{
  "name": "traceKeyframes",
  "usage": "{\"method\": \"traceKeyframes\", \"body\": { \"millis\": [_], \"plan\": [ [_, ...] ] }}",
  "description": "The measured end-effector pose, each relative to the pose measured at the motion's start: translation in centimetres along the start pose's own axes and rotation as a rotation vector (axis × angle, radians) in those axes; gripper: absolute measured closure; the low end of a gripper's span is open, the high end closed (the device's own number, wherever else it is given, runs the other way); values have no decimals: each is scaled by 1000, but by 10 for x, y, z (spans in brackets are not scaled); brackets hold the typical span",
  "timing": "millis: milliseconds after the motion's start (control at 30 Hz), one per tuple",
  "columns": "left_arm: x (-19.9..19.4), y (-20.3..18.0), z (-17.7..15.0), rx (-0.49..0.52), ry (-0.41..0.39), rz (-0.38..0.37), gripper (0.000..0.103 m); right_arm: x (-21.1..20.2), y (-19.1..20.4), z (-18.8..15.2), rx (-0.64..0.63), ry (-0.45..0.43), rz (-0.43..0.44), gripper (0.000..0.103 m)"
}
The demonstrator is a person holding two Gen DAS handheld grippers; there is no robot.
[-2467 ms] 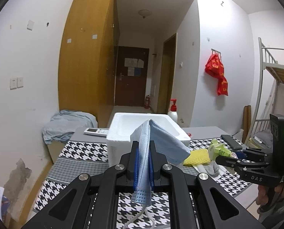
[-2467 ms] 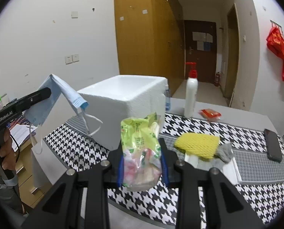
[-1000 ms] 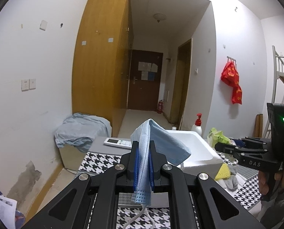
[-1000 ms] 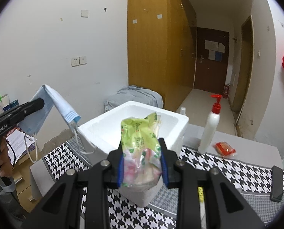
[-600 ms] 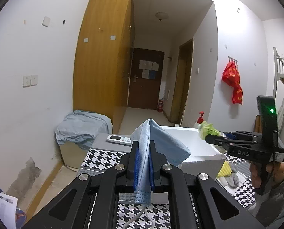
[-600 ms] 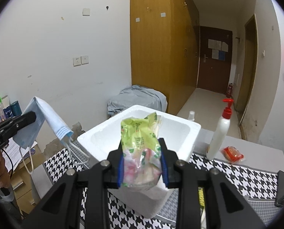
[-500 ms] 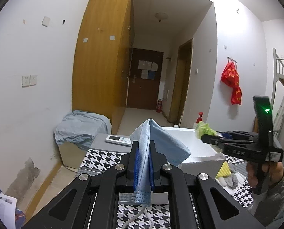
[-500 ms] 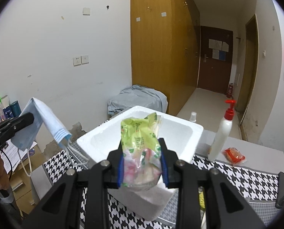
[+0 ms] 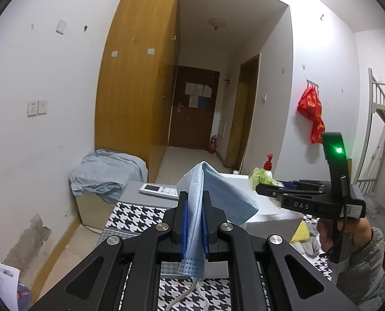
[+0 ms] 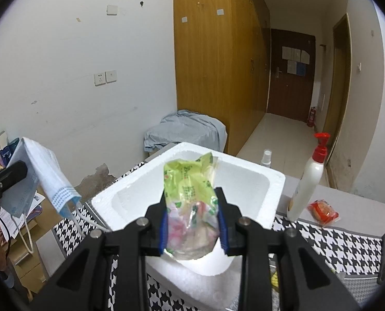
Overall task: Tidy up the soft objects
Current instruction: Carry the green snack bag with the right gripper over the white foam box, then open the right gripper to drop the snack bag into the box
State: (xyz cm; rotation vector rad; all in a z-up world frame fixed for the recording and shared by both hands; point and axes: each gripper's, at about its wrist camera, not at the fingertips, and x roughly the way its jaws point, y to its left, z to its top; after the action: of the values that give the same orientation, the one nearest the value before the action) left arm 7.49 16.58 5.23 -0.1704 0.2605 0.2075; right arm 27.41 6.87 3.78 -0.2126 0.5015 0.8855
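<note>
My left gripper (image 9: 194, 223) is shut on a light blue face mask (image 9: 213, 202), whose ear loop hangs below. In the right wrist view the mask (image 10: 44, 178) hangs at the left, beside the box. My right gripper (image 10: 192, 223) is shut on a green and clear plastic packet (image 10: 191, 207) and holds it above the open white foam box (image 10: 272, 181). In the left wrist view the right gripper (image 9: 267, 190) with the packet (image 9: 261, 180) hovers over the box (image 9: 270, 213).
The box stands on a houndstooth tablecloth (image 10: 347, 235). A pump bottle (image 10: 309, 181) and a red packet (image 10: 321, 211) stand right of it. A yellow sponge (image 9: 302, 233) and grey cloth (image 9: 310, 246) lie behind. A remote (image 9: 158, 190) lies on the far table edge.
Both grippers have risen and moved toward the foam box. The right gripper has carried the packet over the box's opening. The mask stays clamped in the left gripper.
</note>
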Motion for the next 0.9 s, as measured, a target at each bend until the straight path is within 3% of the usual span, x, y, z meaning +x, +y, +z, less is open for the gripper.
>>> {"method": "traceKeyframes", "body": {
  "millis": [333, 400, 500, 600, 733, 900],
  "plan": [
    [1, 2, 1, -1, -3, 0, 93, 18, 0, 3, 10, 26, -16, 67],
    [1, 3, 1, 0, -4, 2, 93, 21, 1, 3, 6, 31, -23, 58],
    [1, 2, 1, 2, -7, 3, 93, 20, 0, 3, 22, 22, -9, 32],
    [1, 5, 2, -3, -12, 4, 93, 17, -1, 3, 26, 15, -4, 26],
    [2, 11, 5, -25, -12, 2, 93, 17, -1, 4, 27, 18, -18, 6],
    [3, 8, 9, -25, -21, -11, 93, 9, 2, 3, 10, 7, -21, 3]
  ]
}}
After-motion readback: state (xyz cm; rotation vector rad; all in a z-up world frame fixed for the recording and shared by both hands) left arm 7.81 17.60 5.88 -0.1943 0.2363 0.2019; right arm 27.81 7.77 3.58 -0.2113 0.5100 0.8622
